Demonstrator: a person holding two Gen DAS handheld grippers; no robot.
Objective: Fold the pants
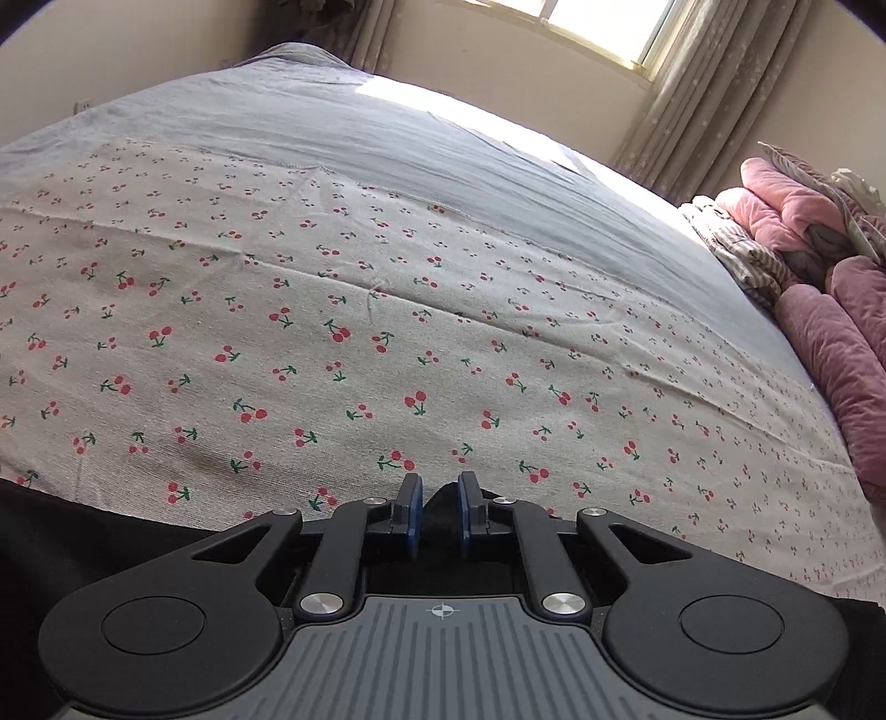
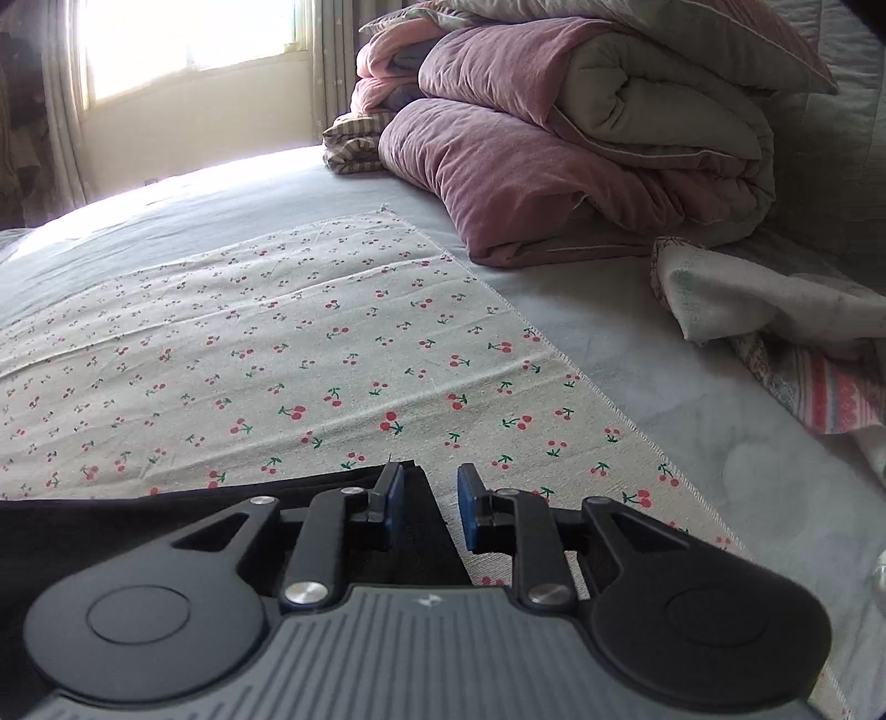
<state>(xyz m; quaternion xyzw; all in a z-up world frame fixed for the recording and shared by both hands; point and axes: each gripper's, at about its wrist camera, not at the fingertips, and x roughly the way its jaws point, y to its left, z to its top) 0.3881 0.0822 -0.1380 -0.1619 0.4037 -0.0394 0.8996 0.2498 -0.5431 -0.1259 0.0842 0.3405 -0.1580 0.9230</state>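
Note:
The black pants [image 1: 83,531] lie at the near edge of a cherry-print cloth [image 1: 387,310] on the bed. In the left wrist view my left gripper [image 1: 441,507] has its blue pads close together with a bunch of black fabric pinched between them. In the right wrist view the pants [image 2: 138,515] spread to the left, with a corner reaching between the fingers. My right gripper [image 2: 429,501] has its jaws apart, one pad over the pants corner and the other over the cherry-print cloth [image 2: 277,354].
A pile of pink and mauve quilts [image 2: 581,138] sits at the right of the bed, also in the left wrist view [image 1: 819,266]. A crumpled towel [image 2: 775,310] lies near it. The grey bedsheet [image 1: 360,138] runs back to a curtained window [image 1: 609,33].

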